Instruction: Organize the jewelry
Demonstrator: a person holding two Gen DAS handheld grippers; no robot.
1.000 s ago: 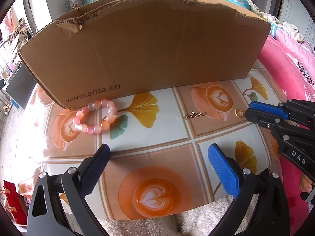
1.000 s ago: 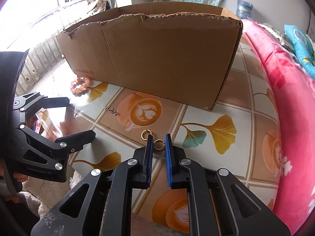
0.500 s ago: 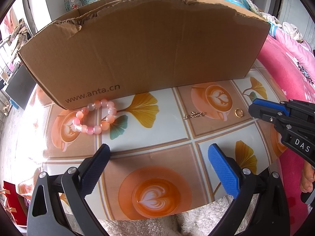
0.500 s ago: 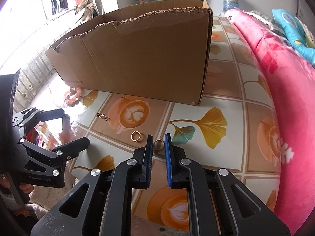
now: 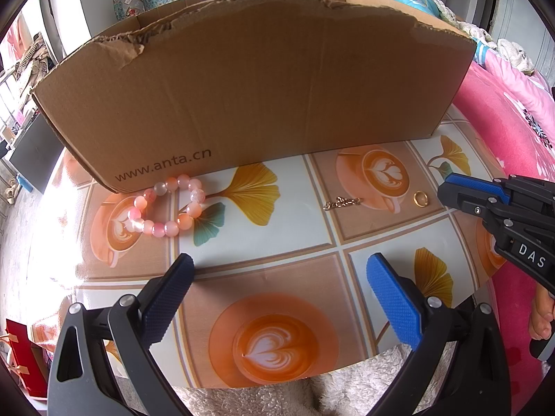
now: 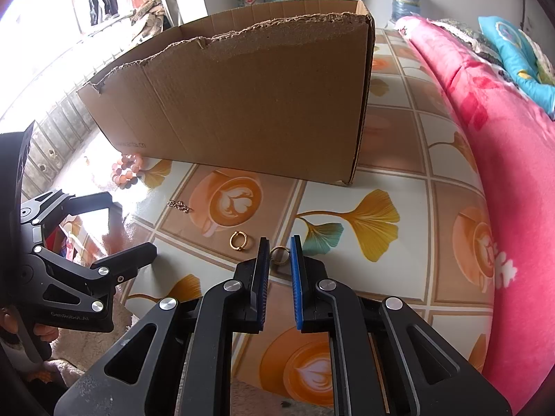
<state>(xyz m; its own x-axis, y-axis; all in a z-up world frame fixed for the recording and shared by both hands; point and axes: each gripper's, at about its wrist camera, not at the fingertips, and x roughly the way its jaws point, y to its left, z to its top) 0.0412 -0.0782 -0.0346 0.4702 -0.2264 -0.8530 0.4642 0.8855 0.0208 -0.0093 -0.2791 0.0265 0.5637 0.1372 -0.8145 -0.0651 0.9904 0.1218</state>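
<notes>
Look at your cardboard box [image 5: 249, 97]: its front wall reads "www.anta.cn" in dark print, low at the left. Your right hand-held gripper [image 5: 447, 192] carries white letters "DAS" on its black body. Your left hand-held gripper [image 6: 116, 230] shows a faint "GenRobot.AI".

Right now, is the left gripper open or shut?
Open: the left gripper has its blue pads spread wide apart, with only bare table between them.

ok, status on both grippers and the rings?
Left gripper open, empty. Right gripper narrowed around one ring. Second ring loose on table. Path clear.
</notes>
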